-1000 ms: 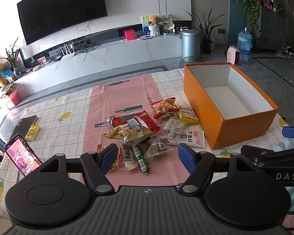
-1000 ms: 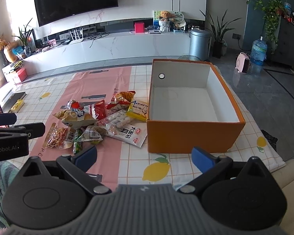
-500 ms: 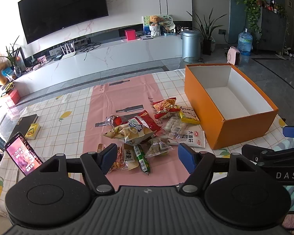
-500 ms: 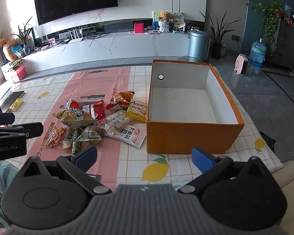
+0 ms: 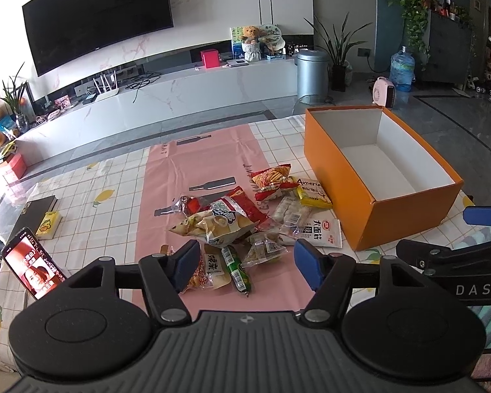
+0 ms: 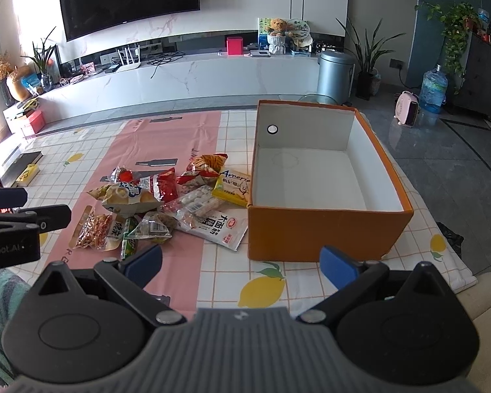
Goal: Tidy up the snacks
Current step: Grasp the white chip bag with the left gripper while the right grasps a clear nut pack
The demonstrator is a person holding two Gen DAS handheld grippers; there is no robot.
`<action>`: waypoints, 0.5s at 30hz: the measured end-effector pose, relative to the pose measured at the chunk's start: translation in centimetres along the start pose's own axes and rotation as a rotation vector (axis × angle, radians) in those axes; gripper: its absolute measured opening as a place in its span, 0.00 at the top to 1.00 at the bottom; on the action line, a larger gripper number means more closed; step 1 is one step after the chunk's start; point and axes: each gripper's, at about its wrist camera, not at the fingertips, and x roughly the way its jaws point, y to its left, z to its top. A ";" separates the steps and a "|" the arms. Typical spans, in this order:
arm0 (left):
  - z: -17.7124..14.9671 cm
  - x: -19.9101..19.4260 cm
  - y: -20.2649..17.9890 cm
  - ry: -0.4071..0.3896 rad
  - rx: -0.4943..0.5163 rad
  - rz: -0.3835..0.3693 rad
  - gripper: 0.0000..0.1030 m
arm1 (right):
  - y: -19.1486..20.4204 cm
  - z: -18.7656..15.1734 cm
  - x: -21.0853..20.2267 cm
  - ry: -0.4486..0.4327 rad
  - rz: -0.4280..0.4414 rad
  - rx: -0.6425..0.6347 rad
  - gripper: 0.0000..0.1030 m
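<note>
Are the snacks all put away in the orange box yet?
Not yet. Done: nothing, the orange box is empty inside. In hand: nothing; the left hand-held gripper is closing slightly above the snack pile without gripping, and the right hand-held gripper is open. Left: every packet on the table needs boxing.

– What is seen of the orange cardboard box (image 6: 327,229)?
– Matt card outside, smooth white paper lining inside.
– And beside the box?
– Glossy crinkled plastic snack packets (image 5: 242,219) are heaped on a smooth, creased pink-and-checked plastic tablecloth (image 5: 193,163). Matt blue pads (image 6: 338,267) are fitted on black plastic fingers.
</note>
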 end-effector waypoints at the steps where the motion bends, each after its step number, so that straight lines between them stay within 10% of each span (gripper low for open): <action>1: 0.0 0.2 0.2 0.004 -0.004 -0.009 0.26 | 0.1 0.0 0.2 -0.003 0.009 -0.006 0.04; 15: 1.6 5.5 5.5 0.165 -0.069 -0.128 0.31 | 4.1 1.2 6.6 0.038 0.228 -0.064 0.39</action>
